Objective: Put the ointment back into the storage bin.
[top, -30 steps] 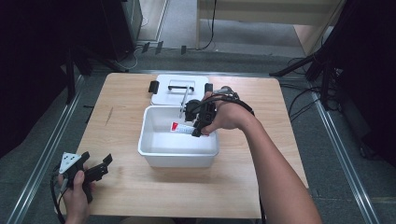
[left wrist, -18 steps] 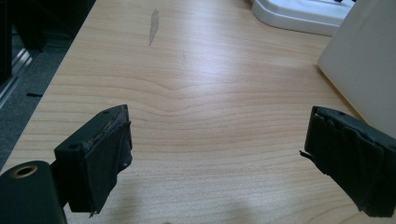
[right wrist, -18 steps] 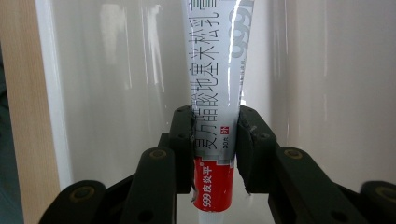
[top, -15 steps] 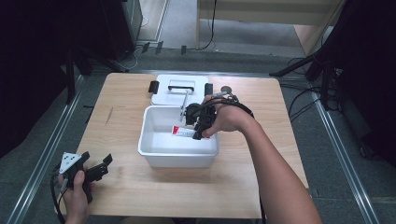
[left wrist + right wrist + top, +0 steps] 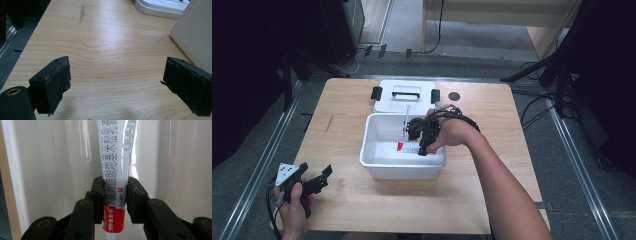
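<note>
The tube (image 5: 115, 195), white with a red band and black print, is pinched between the two black jaws of the right gripper (image 5: 115, 197), pads pressing on both its flat sides just above the red band. That gripper's own view brings out the print and the squeeze; from above, the tube (image 5: 408, 147) is just a pale strip with a red end, lying low inside the white bin (image 5: 377, 165), ahead of the right gripper (image 5: 422, 145), which reaches down over the bin's right rim. Around the jaws there's glossy white bin wall on every side. Beyond the bin, away from the person, sits the white lid (image 5: 406, 95) with its handle and black clasps, flat on the wooden table (image 5: 492, 130). Over to the left gripper (image 5: 314, 182), held low near the table's front left corner, well apart from the bin: its jaws stand wide with nothing but bare wood between them (image 5: 115, 82), and the bin's wall (image 5: 195, 35) shows off to one side, the lid's edge (image 5: 160, 6) farther ahead
</note>
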`<state>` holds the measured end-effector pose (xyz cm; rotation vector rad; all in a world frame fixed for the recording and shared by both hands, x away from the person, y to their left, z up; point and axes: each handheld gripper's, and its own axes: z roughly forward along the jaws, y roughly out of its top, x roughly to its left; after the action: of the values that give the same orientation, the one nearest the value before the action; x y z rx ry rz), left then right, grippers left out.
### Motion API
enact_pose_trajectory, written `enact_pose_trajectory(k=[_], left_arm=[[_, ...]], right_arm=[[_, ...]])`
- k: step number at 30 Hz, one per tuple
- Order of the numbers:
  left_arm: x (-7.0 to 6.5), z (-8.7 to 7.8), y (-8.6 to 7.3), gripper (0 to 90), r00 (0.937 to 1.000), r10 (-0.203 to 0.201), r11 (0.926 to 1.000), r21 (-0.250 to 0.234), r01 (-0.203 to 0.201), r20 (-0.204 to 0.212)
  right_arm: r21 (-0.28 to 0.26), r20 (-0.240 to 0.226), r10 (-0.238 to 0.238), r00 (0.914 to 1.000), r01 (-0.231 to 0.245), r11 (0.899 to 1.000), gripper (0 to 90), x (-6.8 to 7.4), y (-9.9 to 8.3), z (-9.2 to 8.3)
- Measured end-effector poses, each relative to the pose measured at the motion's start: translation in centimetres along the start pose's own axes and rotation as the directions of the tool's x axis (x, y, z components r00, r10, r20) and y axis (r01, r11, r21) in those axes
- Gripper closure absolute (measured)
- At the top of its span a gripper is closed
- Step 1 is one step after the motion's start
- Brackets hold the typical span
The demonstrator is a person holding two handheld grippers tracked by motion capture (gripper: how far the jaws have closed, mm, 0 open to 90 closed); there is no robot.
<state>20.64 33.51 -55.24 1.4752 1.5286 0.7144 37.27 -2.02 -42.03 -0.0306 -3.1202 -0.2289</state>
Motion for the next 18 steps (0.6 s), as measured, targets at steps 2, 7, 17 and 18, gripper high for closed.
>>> enact_pose_trajectory(k=[2, 7, 17, 18], left_arm=[[0.0, 0.0, 0.0, 8.1, 1.0, 0.001, 1.0, -0.001, -0.001, 0.002], [0.0, 0.0, 0.0, 8.1, 1.0, 0.001, 1.0, 0.003, -0.001, 0.003], [0.0, 0.0, 0.0, 8.1, 0.9999, 0.003, 1.0, 0.007, -0.003, 0.012], [0.0, 0.0, 0.0, 8.1, 0.9999, 0.003, 1.0, 0.007, -0.003, 0.013]], right_arm=[[0.007, -0.002, -0.005, 1.0, 0.005, 1.0, 71.0, 0.0, 0.1, 0.2], [0.027, -0.009, -0.007, 0.9999, 0.007, 1.0, 71.0, 0.1, 0.4, 0.9], [0.076, -0.015, -0.007, 0.9999, 0.008, 0.997, 70.9, 0.1, 0.9, 1.9], [0.078, -0.016, -0.006, 0.9999, 0.007, 0.997, 70.9, 0.1, 0.9, 2.0]])
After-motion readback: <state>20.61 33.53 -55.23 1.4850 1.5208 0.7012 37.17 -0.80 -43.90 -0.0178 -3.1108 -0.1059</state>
